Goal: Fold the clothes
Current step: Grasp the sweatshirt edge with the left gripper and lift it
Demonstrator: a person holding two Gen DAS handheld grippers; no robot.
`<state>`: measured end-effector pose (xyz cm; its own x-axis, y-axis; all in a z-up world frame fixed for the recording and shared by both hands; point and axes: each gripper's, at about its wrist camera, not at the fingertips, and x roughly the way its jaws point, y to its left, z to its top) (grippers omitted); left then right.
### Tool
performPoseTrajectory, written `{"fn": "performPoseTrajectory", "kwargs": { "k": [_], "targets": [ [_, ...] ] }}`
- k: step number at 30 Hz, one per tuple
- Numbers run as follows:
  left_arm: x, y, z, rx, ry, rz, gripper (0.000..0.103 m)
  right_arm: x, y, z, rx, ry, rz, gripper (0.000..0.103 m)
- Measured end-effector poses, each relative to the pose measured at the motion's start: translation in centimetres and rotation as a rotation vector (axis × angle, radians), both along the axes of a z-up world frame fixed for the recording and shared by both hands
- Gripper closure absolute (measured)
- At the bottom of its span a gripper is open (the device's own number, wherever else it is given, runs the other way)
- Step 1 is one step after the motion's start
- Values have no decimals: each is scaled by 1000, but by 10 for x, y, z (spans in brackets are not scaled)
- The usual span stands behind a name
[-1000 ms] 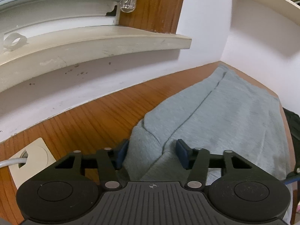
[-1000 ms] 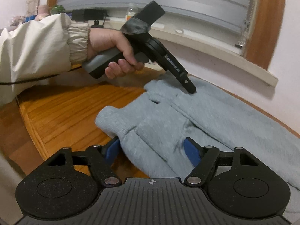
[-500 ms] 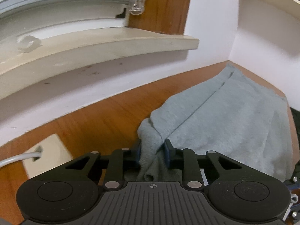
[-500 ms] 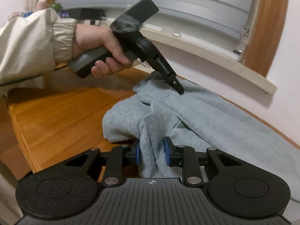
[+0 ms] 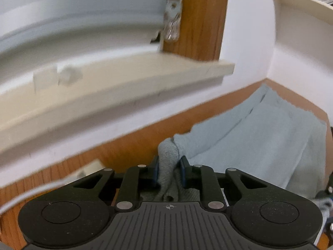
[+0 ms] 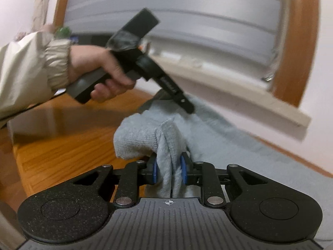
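Bunching up on the wooden table (image 6: 62,145), the grey garment (image 6: 145,133) is pinched at one edge by the right gripper (image 6: 169,169); another fold's clamped in the left gripper (image 5: 169,171); both jaws closing on cloth.

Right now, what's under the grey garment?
The wooden tabletop shows beside the grey garment and runs beneath it. Where both grippers pinch its end, the cloth is bunched clear of the wood. Anything under the flat part is covered and cannot be seen.
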<state>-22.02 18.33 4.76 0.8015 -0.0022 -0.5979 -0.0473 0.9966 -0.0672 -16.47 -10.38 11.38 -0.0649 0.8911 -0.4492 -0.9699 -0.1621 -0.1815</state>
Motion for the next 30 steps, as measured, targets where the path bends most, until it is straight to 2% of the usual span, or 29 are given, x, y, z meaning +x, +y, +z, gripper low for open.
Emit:
{"fn": "performPoseTrajectory", "kwargs": {
  "k": [6,9,16,18,23,26,27,28,29,30],
  "targets": [
    [22,-36,38,29,-47,-21,82,41,-15,18,57,20,-34,81],
    [44,-65,53,53,-56,-33,82,44,-17,16,92,42,-60,81],
    [132,-155,87,82,-67,-92,82,53,-25,-1,186,135,-173,82],
    [165,-186,94,93,-64,-123,83,82,-37,0,209,170,-219,82],
    [244,-258,101,84,-35,-202,82,162,-70,6,231,259,-323,82],
    [291,-286,87,35,6,-211,79,198,-83,-4,217,289,-396,81],
    [305,-293,80,16,16,-201,77,210,-84,-11,203,301,-424,81],
    [319,-300,73,3,26,-187,69,221,-84,-19,179,302,-453,79],
    [329,-306,66,5,28,-170,59,230,-84,-28,152,298,-482,72],
    [336,-310,61,14,25,-152,57,239,-83,-38,123,286,-520,66]
  ]
}}
